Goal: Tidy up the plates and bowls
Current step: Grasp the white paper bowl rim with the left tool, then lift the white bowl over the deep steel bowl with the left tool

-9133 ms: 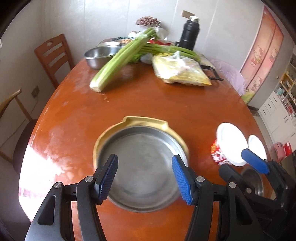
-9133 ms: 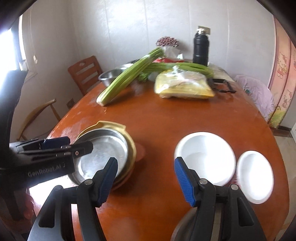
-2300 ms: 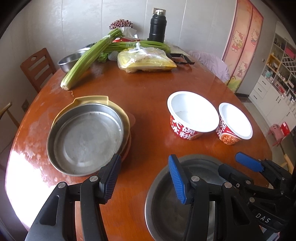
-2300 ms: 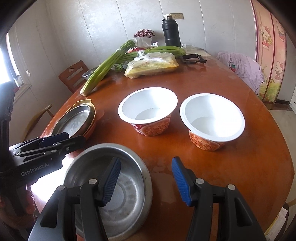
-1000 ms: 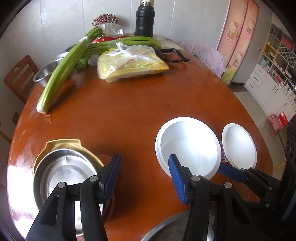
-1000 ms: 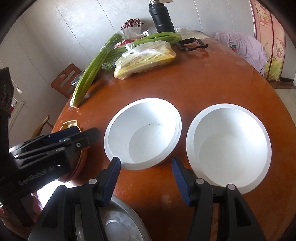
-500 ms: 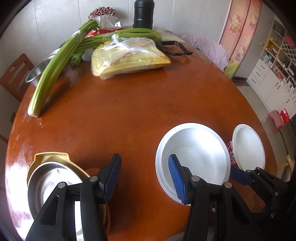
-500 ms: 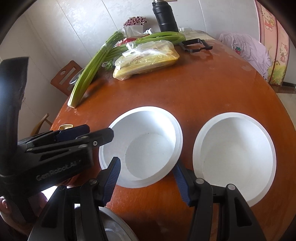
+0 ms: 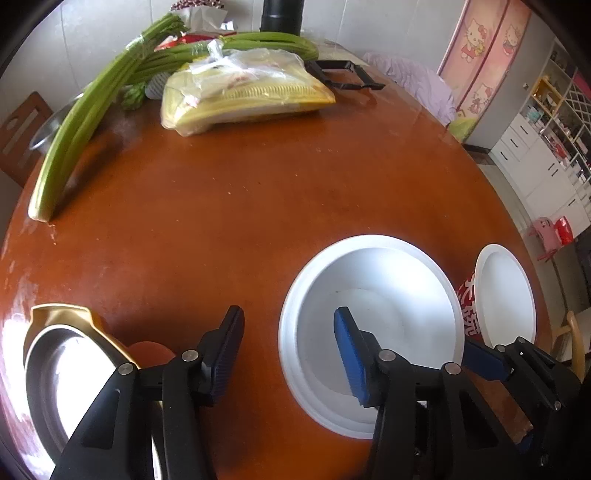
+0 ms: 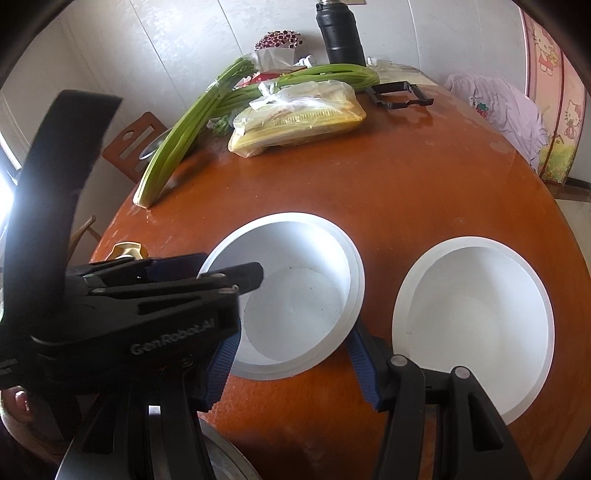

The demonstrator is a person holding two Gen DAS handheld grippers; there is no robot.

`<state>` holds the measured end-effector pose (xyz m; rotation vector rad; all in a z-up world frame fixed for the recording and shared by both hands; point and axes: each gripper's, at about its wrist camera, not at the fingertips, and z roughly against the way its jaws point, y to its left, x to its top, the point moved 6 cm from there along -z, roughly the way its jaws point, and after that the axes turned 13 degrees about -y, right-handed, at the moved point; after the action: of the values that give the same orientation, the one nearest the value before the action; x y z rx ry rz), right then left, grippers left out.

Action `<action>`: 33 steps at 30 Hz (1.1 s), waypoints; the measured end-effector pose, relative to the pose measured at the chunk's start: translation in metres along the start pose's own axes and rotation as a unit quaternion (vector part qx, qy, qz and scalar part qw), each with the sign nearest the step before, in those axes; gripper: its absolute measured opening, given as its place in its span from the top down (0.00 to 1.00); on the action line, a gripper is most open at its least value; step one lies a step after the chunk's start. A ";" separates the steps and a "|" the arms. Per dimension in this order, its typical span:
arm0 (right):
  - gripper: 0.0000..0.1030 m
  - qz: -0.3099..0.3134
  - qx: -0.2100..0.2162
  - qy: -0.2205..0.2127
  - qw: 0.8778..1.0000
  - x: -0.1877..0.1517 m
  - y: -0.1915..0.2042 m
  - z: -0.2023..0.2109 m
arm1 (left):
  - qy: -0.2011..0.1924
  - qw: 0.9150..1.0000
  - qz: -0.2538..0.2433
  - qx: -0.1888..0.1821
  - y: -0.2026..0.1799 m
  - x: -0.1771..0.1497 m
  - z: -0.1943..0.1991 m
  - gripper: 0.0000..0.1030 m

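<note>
Two white paper bowls with red printed sides stand on the round wooden table. The left bowl (image 9: 384,295) (image 10: 299,295) is under both grippers. My left gripper (image 9: 288,354) is open, its right finger over the bowl's inside and its left finger outside the rim. My right gripper (image 10: 291,369) is open, its fingers either side of the bowl's near edge. The second bowl (image 10: 476,317) (image 9: 506,291) stands to the right. A steel plate on a gold plate (image 9: 55,354) lies at the left. A steel bowl's rim (image 10: 221,458) shows at the bottom of the right wrist view.
At the far side lie celery stalks (image 9: 85,125), a bagged yellow packet (image 9: 251,96), a black flask (image 10: 340,33), a black frame (image 10: 399,96) and a steel bowl (image 9: 51,125). A wooden chair (image 10: 136,144) stands at the left, a lilac cloth (image 10: 502,107) at the right edge.
Both grippers have moved forward and down over the left white bowl. The left gripper's right finger now reaches inside the rim. Both stay open.
</note>
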<state>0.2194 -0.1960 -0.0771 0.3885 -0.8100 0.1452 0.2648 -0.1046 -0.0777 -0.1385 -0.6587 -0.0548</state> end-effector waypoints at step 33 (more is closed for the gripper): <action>0.44 0.030 0.019 -0.023 0.999 0.003 0.024 0.025 | -0.021 0.999 0.008 -0.027 -0.008 -0.002 0.043 0.58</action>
<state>0.1982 -0.1842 -0.0530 0.4051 -0.8648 0.2078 0.2367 -0.1063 -0.0442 -0.1969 -0.6987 -0.0544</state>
